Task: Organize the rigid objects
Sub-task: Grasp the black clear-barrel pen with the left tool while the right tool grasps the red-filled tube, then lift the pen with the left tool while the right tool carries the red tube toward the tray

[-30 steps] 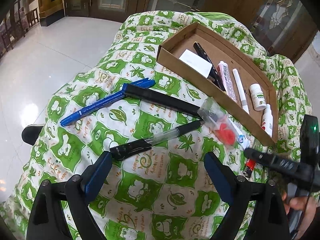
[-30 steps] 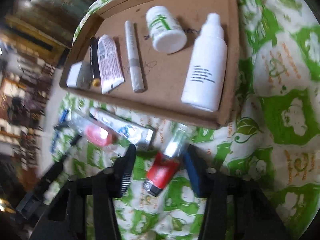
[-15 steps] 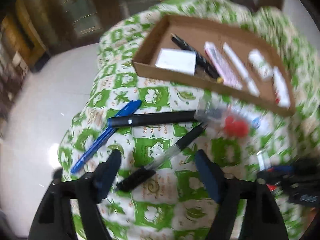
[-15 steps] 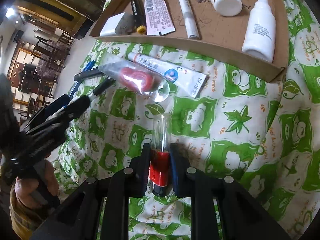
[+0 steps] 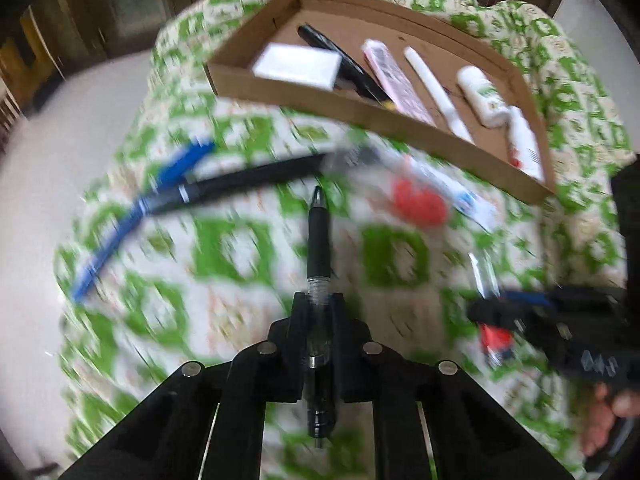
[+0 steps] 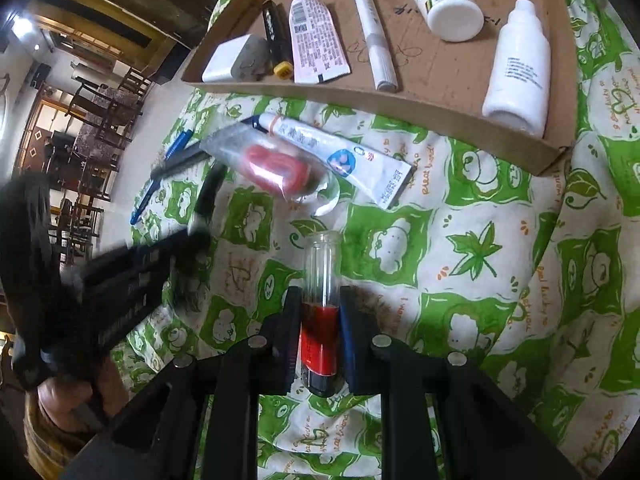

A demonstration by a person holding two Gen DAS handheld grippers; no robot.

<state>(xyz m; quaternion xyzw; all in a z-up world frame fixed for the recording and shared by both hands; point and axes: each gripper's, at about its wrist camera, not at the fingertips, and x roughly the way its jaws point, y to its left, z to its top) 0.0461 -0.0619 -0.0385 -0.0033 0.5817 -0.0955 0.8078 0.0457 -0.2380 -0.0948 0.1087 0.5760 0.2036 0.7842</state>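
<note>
My left gripper (image 5: 319, 304) is shut on a black gel pen (image 5: 318, 240), whose tip sticks out forward past the fingers. My right gripper (image 6: 320, 300) is shut on a red tube with a clear cap (image 6: 321, 264), resting low over the green-and-white cloth (image 6: 480, 280). The cardboard tray (image 6: 400, 100) lies beyond both grippers and holds a white box, a black pen, a pink tube, a white stick and two white bottles. In the left wrist view the right gripper (image 5: 516, 312) shows at the right with the red tube (image 5: 494, 340).
On the cloth in front of the tray (image 5: 376, 120) lie a blue pen (image 5: 132, 216), a black marker (image 5: 248, 182), a clear bag with a red item (image 6: 276, 164) and a white paste tube (image 6: 344, 156). The cloth drops to a pale floor (image 5: 52, 128) at the left.
My left gripper moved in over the black gel pen and closed on it. My right gripper closed on the red tube, then stayed still.
</note>
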